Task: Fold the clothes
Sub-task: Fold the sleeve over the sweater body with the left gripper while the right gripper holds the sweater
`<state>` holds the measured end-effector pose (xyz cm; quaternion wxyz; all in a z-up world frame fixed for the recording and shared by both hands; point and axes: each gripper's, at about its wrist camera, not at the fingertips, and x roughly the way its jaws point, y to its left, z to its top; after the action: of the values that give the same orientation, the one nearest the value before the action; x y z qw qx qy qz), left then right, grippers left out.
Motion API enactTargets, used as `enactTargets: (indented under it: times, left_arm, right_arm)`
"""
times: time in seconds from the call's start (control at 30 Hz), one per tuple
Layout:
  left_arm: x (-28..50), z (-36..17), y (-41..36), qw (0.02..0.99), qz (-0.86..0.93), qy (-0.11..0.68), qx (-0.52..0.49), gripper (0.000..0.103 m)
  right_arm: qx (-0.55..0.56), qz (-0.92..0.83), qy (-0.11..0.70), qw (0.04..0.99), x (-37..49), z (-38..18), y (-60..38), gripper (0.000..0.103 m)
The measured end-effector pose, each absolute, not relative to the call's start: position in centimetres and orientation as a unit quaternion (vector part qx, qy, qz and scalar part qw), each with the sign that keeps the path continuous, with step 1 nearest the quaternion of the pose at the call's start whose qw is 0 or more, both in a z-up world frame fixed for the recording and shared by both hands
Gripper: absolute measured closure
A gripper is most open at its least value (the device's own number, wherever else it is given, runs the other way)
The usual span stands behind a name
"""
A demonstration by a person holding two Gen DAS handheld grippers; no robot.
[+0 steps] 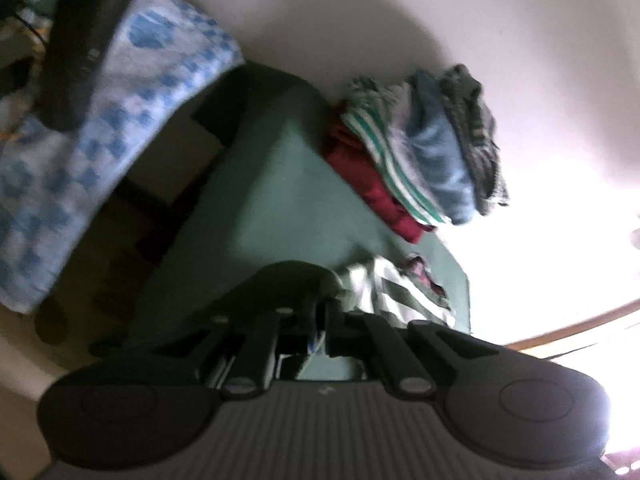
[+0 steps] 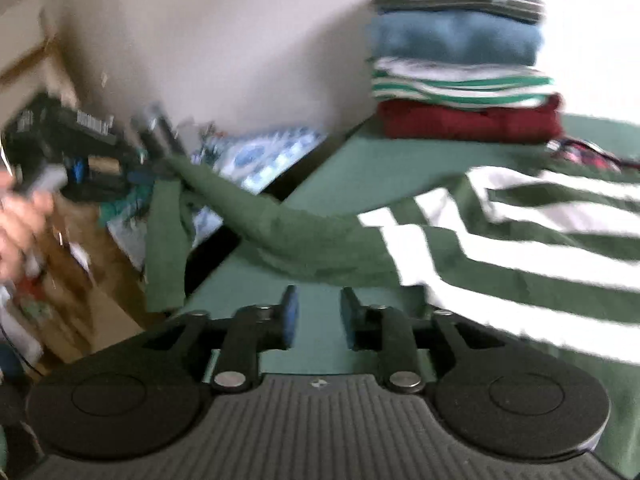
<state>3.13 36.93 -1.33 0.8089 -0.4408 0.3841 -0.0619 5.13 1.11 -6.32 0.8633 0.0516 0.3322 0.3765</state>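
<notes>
A green-and-white striped shirt [image 2: 500, 248] lies spread on the green-covered surface [image 2: 360, 160]. Its plain green sleeve [image 2: 256, 216] stretches off to the left, up to my left gripper [image 2: 158, 132], which is shut on the sleeve's end. In the left wrist view the same gripper [image 1: 320, 310] has its jaws together with green cloth draped over them, and the striped shirt [image 1: 392, 292] is just beyond. My right gripper [image 2: 319, 308] hangs open over the bare green cover in front of the shirt, with nothing between its blue pads [image 2: 290, 312].
A stack of folded clothes [image 2: 460, 60], red at the bottom, stands at the back against the pale wall, also in the left wrist view [image 1: 420, 148]. A blue-checked cloth [image 1: 80, 160] lies beside the surface. A person's hand [image 2: 20, 224] shows at far left amid clutter.
</notes>
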Motion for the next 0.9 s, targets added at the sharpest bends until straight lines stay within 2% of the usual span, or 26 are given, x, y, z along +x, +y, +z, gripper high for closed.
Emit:
enactTargets:
  times: [0.2, 0.27, 0.4, 0.43, 0.5, 0.53, 0.57, 0.67, 0.7, 0.77, 0.8, 0.83, 0.9]
  left_arm:
    - [5.2, 0.9, 32.6, 0.815, -0.111, 0.381, -0.421, 0.103]
    - [5.6, 1.4, 31.4, 0.816, -0.122, 0.381, -0.418, 0.103]
    - [6.3, 2.4, 29.2, 0.815, -0.14, 0.382, -0.412, 0.103]
    - [6.3, 2.5, 28.8, 0.815, -0.143, 0.383, -0.412, 0.103]
    - [6.1, 2.6, 28.2, 0.814, -0.146, 0.382, -0.412, 0.103]
    - [6.0, 2.7, 28.1, 0.816, -0.146, 0.38, -0.412, 0.103]
    - [5.8, 2.8, 28.1, 0.817, -0.146, 0.377, -0.412, 0.103]
    - [5.3, 3.0, 28.0, 0.818, -0.153, 0.372, -0.411, 0.103]
    - [5.1, 3.1, 27.9, 0.822, -0.155, 0.372, -0.403, 0.099]
    - [4.6, 3.5, 27.5, 0.832, -0.156, 0.37, -0.384, 0.078]
    - [4.1, 3.7, 27.3, 0.837, -0.157, 0.368, -0.374, 0.061]
    - [3.8, 3.9, 27.2, 0.842, -0.157, 0.365, -0.364, 0.05]
    - [3.1, 4.0, 26.8, 0.852, -0.152, 0.362, -0.347, 0.04]
  right_arm:
    - [0.049, 0.431, 0.298, 0.85, 3.5, -4.7, 2.5, 0.042]
    - [0.049, 0.464, 0.282, 0.838, 2.7, -4.3, 4.1, 0.029]
    - [0.031, 0.465, 0.24, 0.851, 2.1, -4.1, 7.7, 0.029]
    - [0.029, 0.457, 0.236, 0.857, 2.4, -4.3, 8.1, 0.032]
    - [0.03, 0.441, 0.241, 0.864, 3.0, -4.5, 8.2, 0.069]
    - [0.032, 0.432, 0.251, 0.866, 3.2, -4.6, 7.7, 0.095]
    - [0.034, 0.423, 0.261, 0.867, 3.5, -4.7, 7.3, 0.099]
    - [0.07, 0.403, 0.264, 0.873, 4.1, -3.7, 3.9, 0.099]
    - [0.088, 0.399, 0.259, 0.875, 4.2, -3.2, 2.4, 0.099]
    - [0.125, 0.389, 0.248, 0.879, 4.5, -2.0, -0.6, 0.099]
    - [0.144, 0.384, 0.242, 0.88, 4.7, -1.5, -2.1, 0.099]
    - [0.161, 0.378, 0.235, 0.881, 5.1, -0.7, -3.7, 0.099]
    - [0.197, 0.365, 0.22, 0.883, 6.0, 0.9, -6.7, 0.099]
